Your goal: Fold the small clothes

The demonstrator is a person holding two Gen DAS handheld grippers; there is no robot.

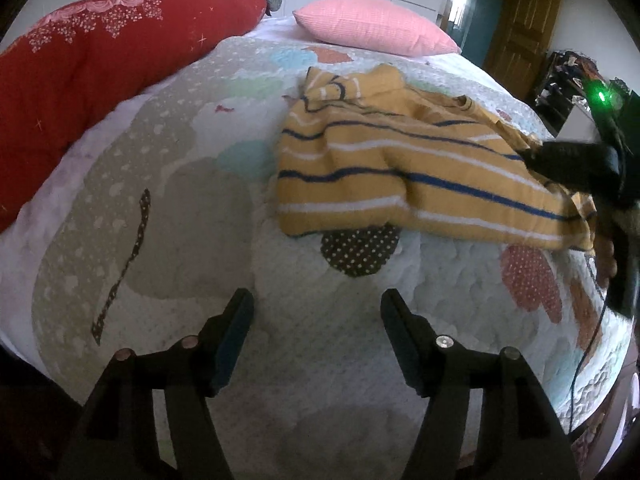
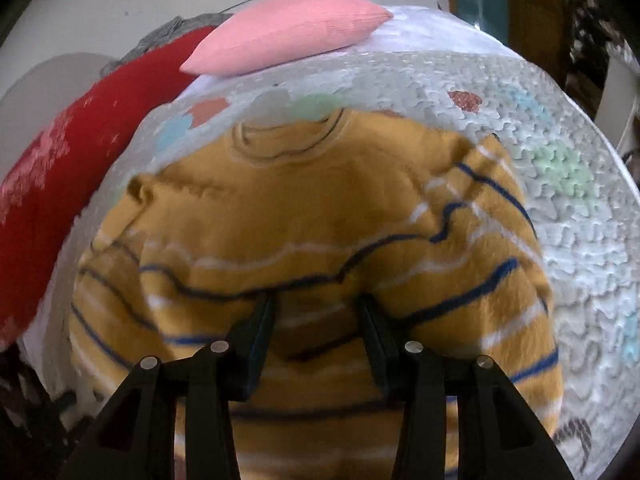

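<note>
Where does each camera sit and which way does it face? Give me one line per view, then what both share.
Left wrist: sits on the left gripper, looking down and forward over the quilted bed; its own open fingers show, and the right gripper at the yellow striped sweater.
Right wrist: sits on the right gripper, looking down, close over the sweater; its own parted fingers show.
Shared: sweater, bed, pink pillow, red blanket.

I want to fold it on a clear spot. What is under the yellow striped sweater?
The sweater lies on the patterned quilt. A brown dotted patch of the quilt shows at its edge. Anything else beneath is covered.
</note>
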